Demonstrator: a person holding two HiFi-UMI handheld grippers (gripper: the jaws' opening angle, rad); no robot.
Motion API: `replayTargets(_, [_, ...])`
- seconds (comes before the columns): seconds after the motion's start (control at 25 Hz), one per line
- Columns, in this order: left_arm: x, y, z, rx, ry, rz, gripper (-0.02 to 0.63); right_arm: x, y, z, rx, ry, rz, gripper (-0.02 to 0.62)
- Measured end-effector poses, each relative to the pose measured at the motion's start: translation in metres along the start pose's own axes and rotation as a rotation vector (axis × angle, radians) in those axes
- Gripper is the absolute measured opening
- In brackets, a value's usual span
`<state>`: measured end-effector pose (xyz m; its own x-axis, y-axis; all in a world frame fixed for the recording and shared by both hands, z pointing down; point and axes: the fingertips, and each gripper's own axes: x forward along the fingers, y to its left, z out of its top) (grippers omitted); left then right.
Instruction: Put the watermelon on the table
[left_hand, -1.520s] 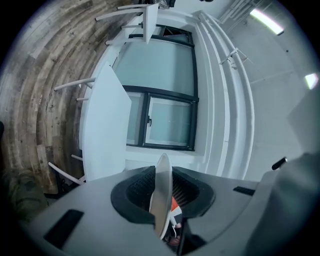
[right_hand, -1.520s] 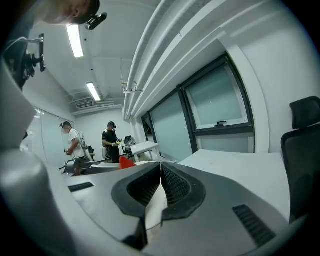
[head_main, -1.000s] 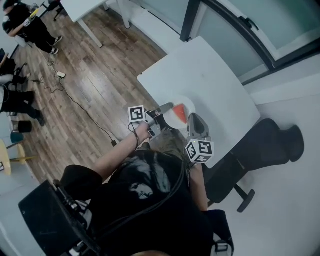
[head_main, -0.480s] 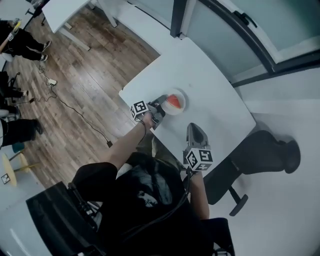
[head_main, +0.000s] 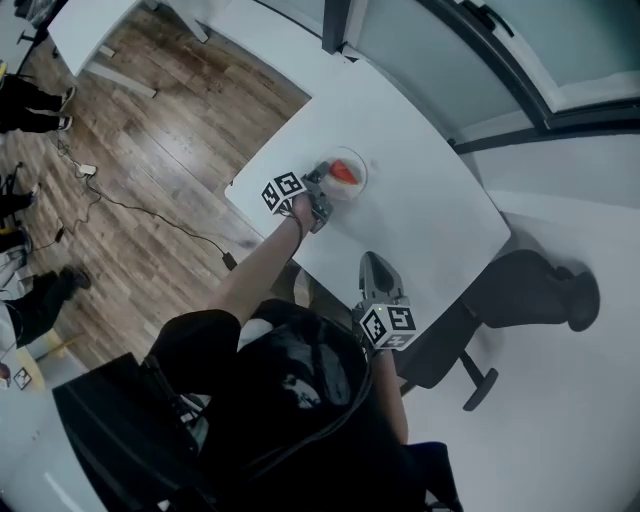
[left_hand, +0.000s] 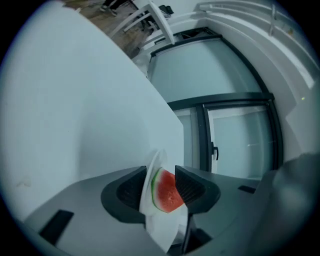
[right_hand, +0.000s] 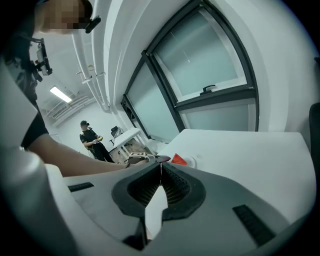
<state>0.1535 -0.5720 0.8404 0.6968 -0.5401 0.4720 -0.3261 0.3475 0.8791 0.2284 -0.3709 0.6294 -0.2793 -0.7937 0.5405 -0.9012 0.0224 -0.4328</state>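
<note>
The watermelon (head_main: 343, 170) lay on its plate (head_main: 356, 188), apparently down on the table (head_main: 420, 210) near the edge. My left gripper (head_main: 322, 186) had the rim between its opening jaws. I judged that withdrawing too early could drag the plate off. My right gripper (head_main: 372, 263) was closed, empty.

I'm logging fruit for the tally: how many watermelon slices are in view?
1. The watermelon slice sits on the white plate on the table, the plate's rim between the left gripper's opening jaws. Another could hide behind it.
</note>
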Motion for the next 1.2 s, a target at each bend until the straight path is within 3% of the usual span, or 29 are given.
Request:
replayTargets(0.16, [-0.009, -0.015, -0.005, 0.233, 0.004, 0.107, 0.232, 0.009, 0.007, 0.002, 0.003, -0.008, 0.012, 0.012])
replayTargets(0.2, [-0.011, -0.017, -0.006, 0.282, 0.005, 0.119, 0.276, 0.010, 0.008, 0.004, -0.004, -0.012, 0.013, 0.012])
replayTargets(0.28, [-0.015, -0.018, -0.006, 0.321, 0.011, 0.126, 0.386, 0.013, 0.012, 0.007, -0.019, -0.021, 0.017, 0.012])
replayTargets(0.36, [-0.023, -0.016, -0.001, 0.331, 0.010, 0.127, 0.421, 0.014, 0.017, 0.010, -0.037, -0.030, 0.021, 0.012])
replayTargets(0.44, [-0.031, -0.018, 0.000, 0.406, 0.016, 0.129, 0.423, 0.012, 0.017, 0.012, -0.055, -0.038, 0.017, 0.012])
replayTargets(0.64, [-0.032, -0.024, -0.012, 0.785, 0.165, 0.167, 0.445, 0.005, 0.016, 0.011, -0.075, -0.047, 0.012, 0.012])
replayTargets(0.8, [-0.047, -0.048, 0.006, 1.113, 0.055, 0.227, 0.440, 0.001, 0.024, 0.011, -0.097, -0.057, 0.021, 0.012])
replayTargets(0.88, [-0.057, -0.069, 0.004, 1.234, 0.020, 0.198, 0.376, 0.001, 0.027, 0.013, -0.109, -0.066, 0.026, 0.012])
replayTargets(0.96, [-0.073, -0.091, -0.006, 1.252, 0.003, 0.129, 0.312, 0.000, 0.030, 0.017, -0.130, -0.080, 0.032, 0.012])
replayTargets(1.04, [-0.096, -0.115, -0.016, 1.260, -0.029, 0.048, 0.205, 0.000, 0.033, 0.025, -0.158, -0.101, 0.036, 0.012])
replayTargets(1.16, [-0.143, -0.149, -0.028, 1.414, -0.113, 0.011, 0.010, 0.000, 0.039, 0.041, -0.208, -0.146, 0.036, 0.012])
replayTargets(1.2, [-0.158, -0.158, -0.031, 1.458, -0.133, 0.007, 0.006, 0.000, 0.041, 0.047, -0.226, -0.163, 0.034, 0.012])
